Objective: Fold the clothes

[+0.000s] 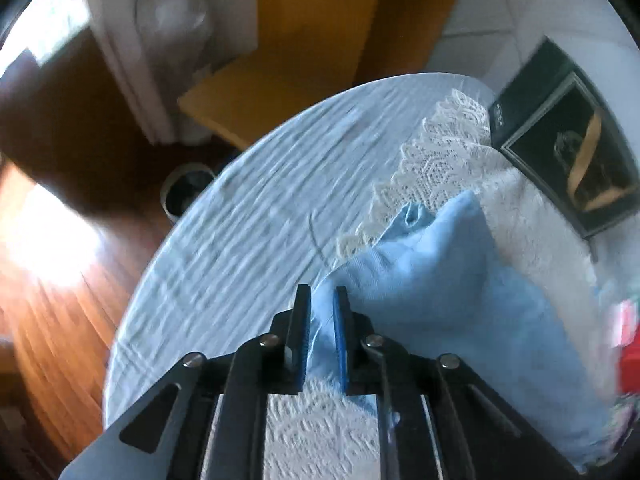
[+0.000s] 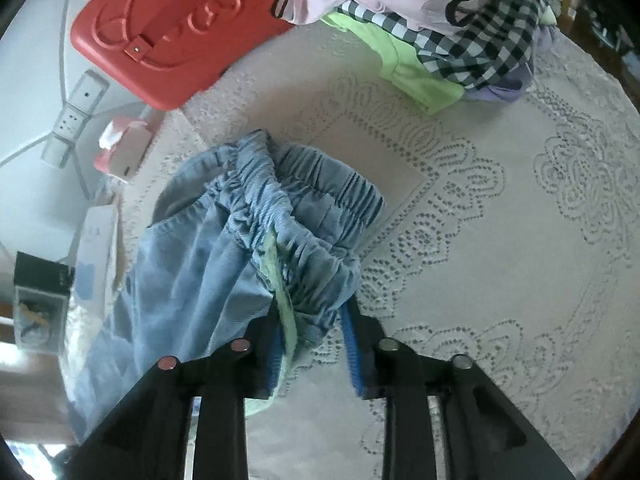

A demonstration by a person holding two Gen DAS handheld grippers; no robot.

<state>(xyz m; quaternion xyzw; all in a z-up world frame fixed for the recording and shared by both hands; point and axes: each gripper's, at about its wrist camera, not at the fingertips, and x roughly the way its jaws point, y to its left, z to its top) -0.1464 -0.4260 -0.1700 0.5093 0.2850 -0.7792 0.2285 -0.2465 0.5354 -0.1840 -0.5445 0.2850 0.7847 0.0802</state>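
Left wrist view, left gripper point(image 1: 322, 294) jaws grasping blue shorts point(image 1: 448, 280), right gripper point(image 2: 316, 308) jaws grasping waistband point(image 2: 296, 216), no legible writing.

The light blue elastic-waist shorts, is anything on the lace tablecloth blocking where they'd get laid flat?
Nothing visible. The light blue shorts hang from both grippers, and the lace tablecloth beyond them is bare; the pile of clothes and red plastic case sit at the far edge.

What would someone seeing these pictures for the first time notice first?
Most likely the blue elastic-waist garment, bunched mid-table on the lace tablecloth, its waistband in the right gripper and its other end pinched by the left gripper. Next, the bright red plastic case at the far left, and the pile of unfolded clothes at the far edge.
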